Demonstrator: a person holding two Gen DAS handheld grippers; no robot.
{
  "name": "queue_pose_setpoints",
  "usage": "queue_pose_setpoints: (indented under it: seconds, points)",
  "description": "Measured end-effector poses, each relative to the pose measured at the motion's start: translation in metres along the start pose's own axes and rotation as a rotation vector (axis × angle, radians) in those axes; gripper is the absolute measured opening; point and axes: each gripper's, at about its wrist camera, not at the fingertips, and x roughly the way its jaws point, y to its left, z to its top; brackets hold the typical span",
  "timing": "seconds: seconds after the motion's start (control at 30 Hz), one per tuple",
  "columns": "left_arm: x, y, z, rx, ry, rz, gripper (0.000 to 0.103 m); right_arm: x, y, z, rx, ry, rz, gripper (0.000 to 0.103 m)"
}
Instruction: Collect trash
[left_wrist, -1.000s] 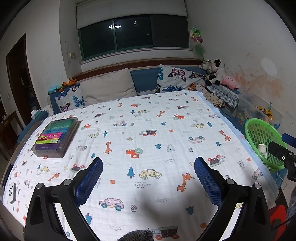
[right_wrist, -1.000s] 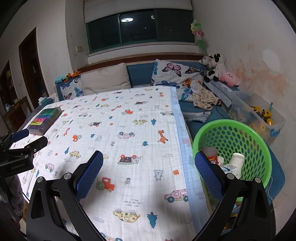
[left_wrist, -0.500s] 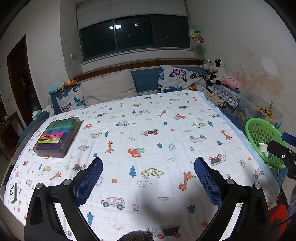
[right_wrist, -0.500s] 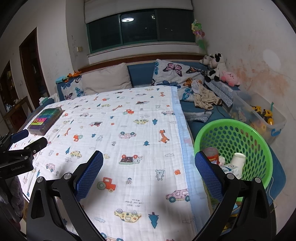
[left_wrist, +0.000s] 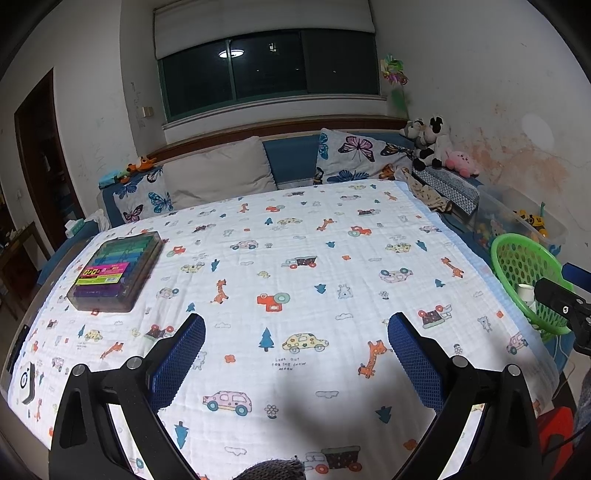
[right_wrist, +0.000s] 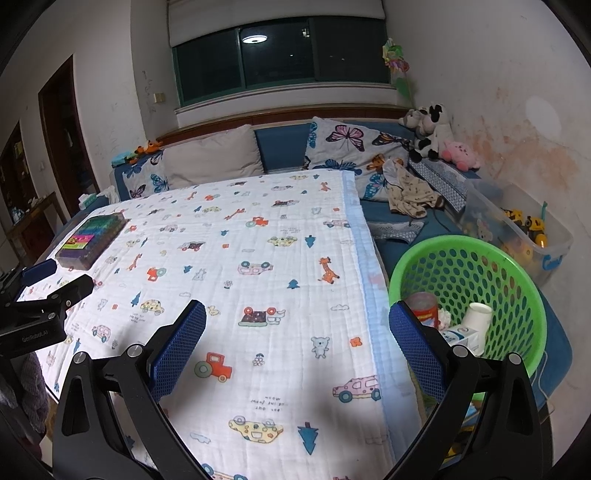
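Both grippers hover above the blanket (left_wrist: 295, 229), jaws spread wide, nothing held: left gripper (left_wrist: 296, 354), right gripper (right_wrist: 297, 343).

Trash located in the green basket (right_wrist: 517, 280) just off the blanket's right edge: red can (right_wrist: 423, 308), white paper cup (right_wrist: 478, 317), small carton (right_wrist: 461, 336), something crumpled between can and cup, too small to identify. No loose trash visible on the blanket. Only a marker case (left_wrist: 116, 271) near the left edge and a small white device (left_wrist: 26, 380) at the near left corner; neither reads as trash.

Judgement: collection looks near complete or complete; step in hand appears to be a final sweep for leftovers.

Advice for doing it well:
- Scan the near edge beneath the grippers, hidden by the fingers in both views.
- Check the blue strip between blanket and basket, partly hidden.
- Leave case, device, pillows, toys and clothing alone.
- If a scrap turns up, approach from above with jaws wide, pinch without catching blanket fabric, release well inside the basket rim.
- Keep the right gripper clear of the basket wall; light plastic, likely to tip if nudged.
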Motion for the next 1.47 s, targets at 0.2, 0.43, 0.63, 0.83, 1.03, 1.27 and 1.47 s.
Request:
queue_pose_setpoints:
  seconds: [0.2, 0.43, 0.63, 0.83, 1.03, 1.27, 1.47]
  points:
    - [-0.0003, 0.0009, -0.0003, 0.0, -0.001, 0.0, 0.096, 0.0008, -0.0005, -0.0009, 0.0, 0.002, 0.002, 0.099]
    - [-0.0018, 0.0044, -0.0005, -0.003, -0.003, 0.004, 0.096, 0.0008, -0.0006, -0.0009, 0.001, 0.001, 0.002, 0.099]
    - [-0.0015, 0.0051, -0.0005, -0.004, -0.002, 0.004, 0.096, 0.0021, -0.0002, -0.0014, 0.001, 0.0, 0.002, 0.099]
    - [-0.0003, 0.005, 0.0001, -0.004, -0.002, 0.004, 0.096, 0.0041, 0.0016, -0.002, 0.0, 0.001, 0.005, 0.099]
    - [-0.0003, 0.0044, -0.0004, -0.006, -0.004, 0.008, 0.096, 0.0052, 0.0024, -0.0031, 0.001, 0.001, 0.011, 0.099]
    - [0.0008, 0.0005, 0.001, -0.011, -0.002, 0.022, 0.096, 0.0065, 0.0022, -0.0042, 0.005, 0.003, 0.017, 0.099]
    - [0.0026, -0.0001, -0.0002, -0.024, 0.0, 0.034, 0.096, 0.0089, 0.0031, -0.0055, 0.002, 0.006, 0.02, 0.099]
